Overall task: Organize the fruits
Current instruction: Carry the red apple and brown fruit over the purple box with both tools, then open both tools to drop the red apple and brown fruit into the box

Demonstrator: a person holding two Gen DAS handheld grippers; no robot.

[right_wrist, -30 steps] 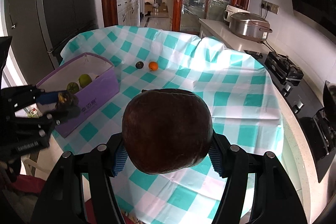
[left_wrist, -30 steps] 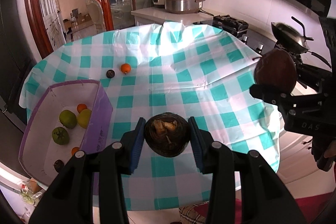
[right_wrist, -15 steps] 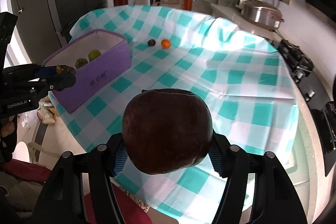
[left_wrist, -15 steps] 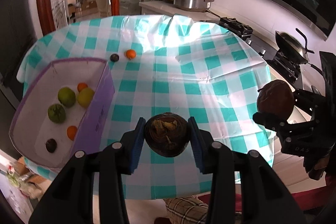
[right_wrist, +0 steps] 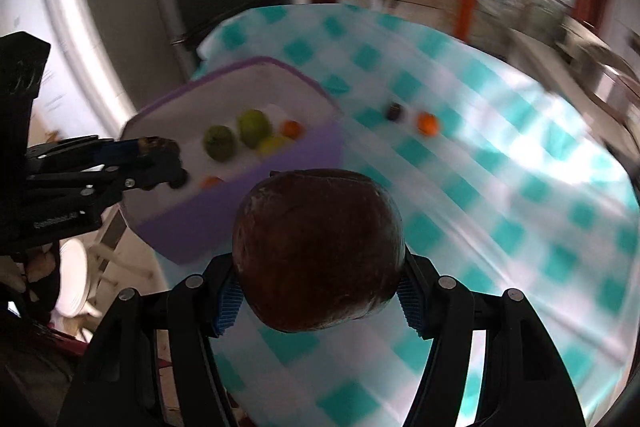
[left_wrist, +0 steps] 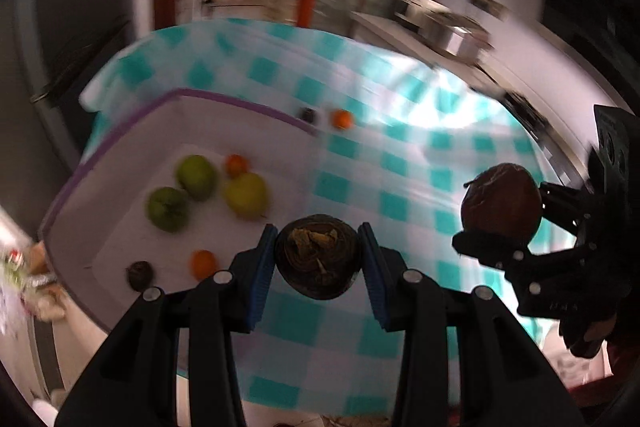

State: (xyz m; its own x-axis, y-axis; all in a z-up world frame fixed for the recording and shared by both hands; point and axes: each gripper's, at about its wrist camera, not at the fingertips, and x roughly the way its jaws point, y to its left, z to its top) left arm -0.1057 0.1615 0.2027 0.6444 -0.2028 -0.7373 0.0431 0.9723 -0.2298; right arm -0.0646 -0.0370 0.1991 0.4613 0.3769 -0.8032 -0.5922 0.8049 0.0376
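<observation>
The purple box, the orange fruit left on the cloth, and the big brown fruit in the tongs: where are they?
purple box [right_wrist: 256,203], right wrist view, its outer side wall.
orange fruit [right_wrist: 427,123], right wrist view, its middle.
big brown fruit [right_wrist: 318,251], right wrist view, its front face.

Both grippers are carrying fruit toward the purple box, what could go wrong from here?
The big brown fruit bulges past the right gripper pads, so it might slip out. The purple box sits near the table edge, so a knock could tip it. The small dark fruit could land on the green fruits.
</observation>
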